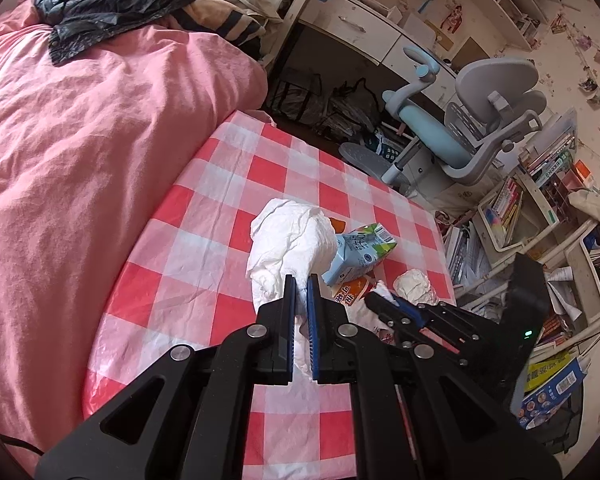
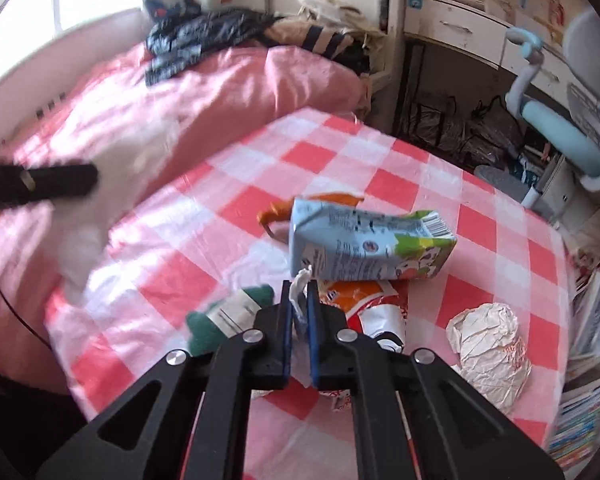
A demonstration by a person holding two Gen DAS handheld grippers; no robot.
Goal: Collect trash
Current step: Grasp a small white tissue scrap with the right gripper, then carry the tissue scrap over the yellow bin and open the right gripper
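My left gripper (image 1: 301, 285) is shut on a large white crumpled bag (image 1: 288, 236) and holds it above the red-checked tablecloth (image 1: 204, 216). In the right wrist view that bag (image 2: 80, 240) is a white blur at the left under the left gripper's black finger (image 2: 60, 182). My right gripper (image 2: 299, 294) is shut on a thin white wrapper (image 2: 301, 280); a green-and-white packet (image 2: 232, 314) hangs beside it. It also shows in the left wrist view (image 1: 380, 300). A blue milk carton (image 2: 364, 240) lies on its side ahead, over an orange snack wrapper (image 2: 364, 298). A crumpled paper ball (image 2: 490, 344) lies at the right.
A pink quilt (image 1: 80, 140) with a black jacket (image 1: 104, 4) covers the bed at the left. A grey-blue desk chair (image 1: 472, 128), a white desk (image 1: 360, 24) and shelves of books (image 1: 540, 208) stand beyond the table's right edge.
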